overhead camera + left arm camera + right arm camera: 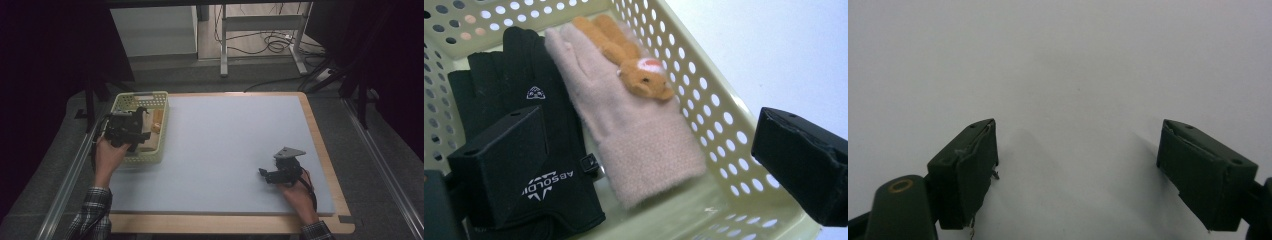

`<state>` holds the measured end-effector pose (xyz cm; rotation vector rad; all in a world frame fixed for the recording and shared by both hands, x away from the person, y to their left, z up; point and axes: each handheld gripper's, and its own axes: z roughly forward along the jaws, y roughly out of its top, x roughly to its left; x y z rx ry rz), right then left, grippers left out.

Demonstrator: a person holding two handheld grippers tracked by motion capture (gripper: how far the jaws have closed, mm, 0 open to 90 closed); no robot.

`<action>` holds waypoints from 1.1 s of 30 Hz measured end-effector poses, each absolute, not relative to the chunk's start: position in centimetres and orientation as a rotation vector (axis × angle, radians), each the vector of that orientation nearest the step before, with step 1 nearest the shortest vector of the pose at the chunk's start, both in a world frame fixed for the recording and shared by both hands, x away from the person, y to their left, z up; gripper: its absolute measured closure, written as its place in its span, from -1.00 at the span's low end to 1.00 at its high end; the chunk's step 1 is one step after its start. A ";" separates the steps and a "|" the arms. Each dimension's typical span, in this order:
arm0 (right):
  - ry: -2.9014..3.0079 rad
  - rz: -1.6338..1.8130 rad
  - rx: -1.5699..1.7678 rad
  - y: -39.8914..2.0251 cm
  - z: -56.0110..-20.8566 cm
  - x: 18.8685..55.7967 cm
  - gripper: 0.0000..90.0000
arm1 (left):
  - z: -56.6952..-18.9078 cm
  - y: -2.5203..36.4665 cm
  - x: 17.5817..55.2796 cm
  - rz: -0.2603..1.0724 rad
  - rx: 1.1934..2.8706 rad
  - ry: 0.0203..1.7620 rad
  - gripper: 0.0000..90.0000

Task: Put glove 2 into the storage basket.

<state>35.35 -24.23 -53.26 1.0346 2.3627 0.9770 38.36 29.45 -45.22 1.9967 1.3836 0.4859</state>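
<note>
Lying side by side in the yellow basket [704, 90] at the tabletop's [225, 145] far left, the black glove [519, 100] and pink glove [634, 135] wait beneath the left tongs [649, 165], spread wide, probably to pick one. The right tongs [1078, 170], also spread, rest idle near right.

Black glove [524, 125] partly hidden behind the left gripper's [649, 165] near jaw, cuff cut off at the bottom edge, basket [724, 125] cropped on all sides.
</note>
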 end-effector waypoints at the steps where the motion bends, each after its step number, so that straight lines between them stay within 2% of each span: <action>1: 2.363 0.977 1.034 -24.2 -53.3 35.3 -0.64 | -45.2 29.5 38.2 0.486 1.997 1.382 -0.96; 33: 2.361 0.975 1.035 -24.2 -53.3 35.3 -0.64 | -45.2 29.4 34.4 0.516 1.976 1.283 -0.96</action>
